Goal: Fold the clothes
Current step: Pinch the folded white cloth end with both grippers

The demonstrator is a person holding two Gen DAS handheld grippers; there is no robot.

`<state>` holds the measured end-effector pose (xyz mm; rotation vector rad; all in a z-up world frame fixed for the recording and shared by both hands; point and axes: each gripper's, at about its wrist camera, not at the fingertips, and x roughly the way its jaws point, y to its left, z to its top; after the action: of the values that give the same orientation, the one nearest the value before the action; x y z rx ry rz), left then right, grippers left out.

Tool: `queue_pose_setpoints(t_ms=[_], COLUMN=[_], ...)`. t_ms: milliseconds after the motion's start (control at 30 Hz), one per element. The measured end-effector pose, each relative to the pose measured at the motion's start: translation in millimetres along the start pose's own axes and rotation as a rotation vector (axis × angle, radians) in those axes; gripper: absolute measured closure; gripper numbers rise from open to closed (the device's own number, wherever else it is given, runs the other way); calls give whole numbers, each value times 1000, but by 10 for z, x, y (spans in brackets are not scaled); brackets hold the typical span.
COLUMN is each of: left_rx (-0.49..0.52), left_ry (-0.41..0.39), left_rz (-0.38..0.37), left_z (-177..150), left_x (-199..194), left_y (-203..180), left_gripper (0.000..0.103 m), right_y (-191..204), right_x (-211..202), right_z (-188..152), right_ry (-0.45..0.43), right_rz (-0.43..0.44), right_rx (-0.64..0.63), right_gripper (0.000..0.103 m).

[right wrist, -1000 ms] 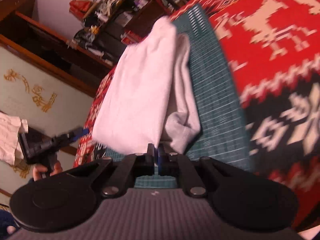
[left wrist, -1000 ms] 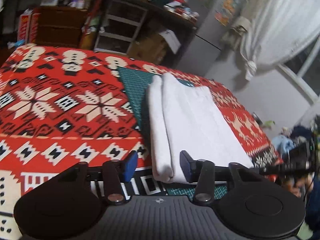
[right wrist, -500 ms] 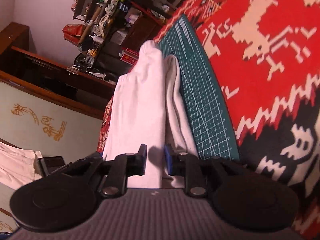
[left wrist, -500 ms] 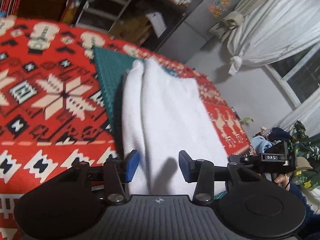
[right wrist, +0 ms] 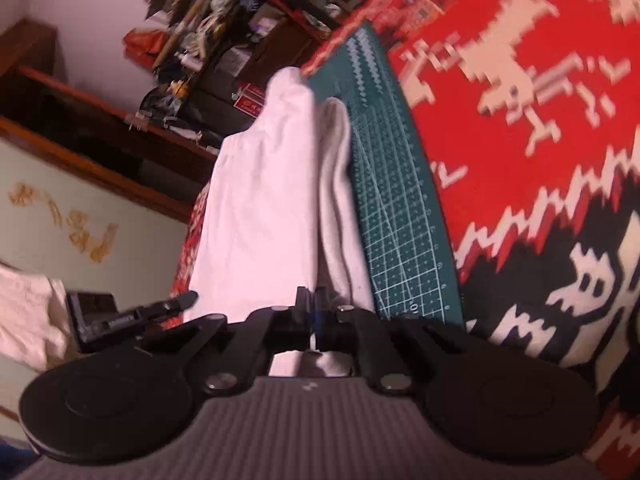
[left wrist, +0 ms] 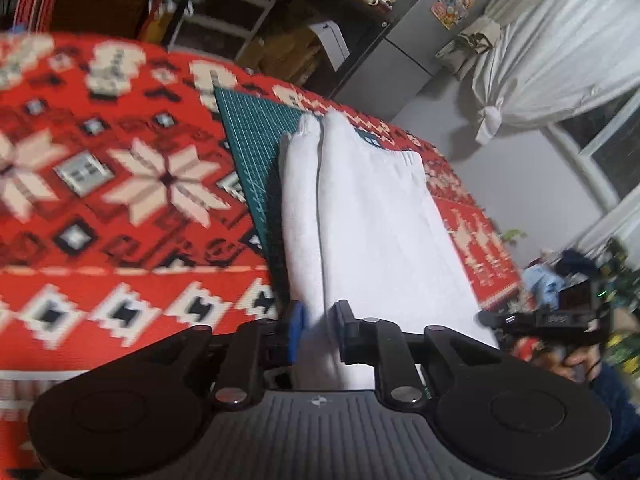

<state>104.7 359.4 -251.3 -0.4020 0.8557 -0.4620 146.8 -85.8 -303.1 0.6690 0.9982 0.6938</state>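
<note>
A white garment [left wrist: 372,216], folded into a long narrow strip, lies on a green cutting mat [left wrist: 256,136] that sits on a red, white and black patterned blanket [left wrist: 120,184]. The garment's long axis runs lengthwise along the mat, from the two grippers at its near end toward the cluttered shelves [left wrist: 240,12] at the far end. It is doubled lengthwise, so a rounded fold runs along one long side, with a thinner roll of cloth beside it, next to the bare part of the mat. The far end tapers to two soft rounded humps. At the near end, the left gripper [left wrist: 318,330] has its jaws closing around the cloth, a bunched edge of the garment sitting between the blue pad and the black one. The right gripper [right wrist: 314,314], also at the near end, has its jaws pressed together, pinching a thin layer of the garment's edge. In the left view, the right gripper shows just beside the garment's near corner, with a hand [left wrist: 576,360] around its handle. A tied white curtain [left wrist: 560,48] hangs beyond the blanket.
</note>
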Motion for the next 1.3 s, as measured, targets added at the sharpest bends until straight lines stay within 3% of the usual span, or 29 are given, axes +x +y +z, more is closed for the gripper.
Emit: queue_pose_setpoints(t_ms=[33, 167, 233, 400, 567, 733, 867, 933, 1000, 1033, 1067, 1100, 1167, 1233, 1267, 1300], left_rx=[26, 134, 207, 303, 357, 529, 543, 477, 399, 366, 344, 339, 357, 394, 412, 429], left_ry=[-3, -23, -25, -6, 4, 17, 51, 41, 7, -20, -42, -67, -120, -166, -186, -207], left_rz=[8, 33, 51, 83, 12, 48, 136, 121, 90, 72, 53, 41, 36, 57, 71, 86], left_z=[-14, -120, -209, -321, -351, -407, -377, -325, -245, -196, -145, -93, 9, 97, 126, 156], left_x=[-52, -222, -239, -117, -31, -116, -184, -267, -349, -378, -389, -381, -330, -203, -106, -10], left_y=[-35, -146, -181, -127, -95, -143, -65, -16, -26, -62, -119, -204, -406, -607, -686, -765], left_gripper=[83, 59, 60, 67, 95, 99, 103, 101, 86, 78, 58, 45, 38, 21, 10, 5], right_y=[56, 272, 366, 405, 430, 397, 362, 405, 505, 562, 631, 710, 900, 1079, 1150, 1200], right_x=[-57, -255, -301, -236, -228, -173, -163, -202, -255, -278, -287, -285, -239, -136, -82, -21], right_z=[-7, -78, -135, -298, -344, -330, -321, -315, -299, -287, -268, -250, -217, -191, -176, -162], right_ry=[-9, -37, -38, -12, -11, 8, 25, 22, 5, -5, -19, -29, -53, -94, -113, -126], right_rz=[-28, -77, -61, -56, -40, -43, -58, -71, -83, -90, -97, -107, -159, -231, -258, -274], right_rx=[-39, -154, -186, -211, -208, -210, -215, -241, -280, -301, -326, -359, -449, -543, -580, -605], right_gripper=[100, 92, 89, 88, 88, 88, 91, 88, 86, 80, 76, 72, 62, 32, 26, 19])
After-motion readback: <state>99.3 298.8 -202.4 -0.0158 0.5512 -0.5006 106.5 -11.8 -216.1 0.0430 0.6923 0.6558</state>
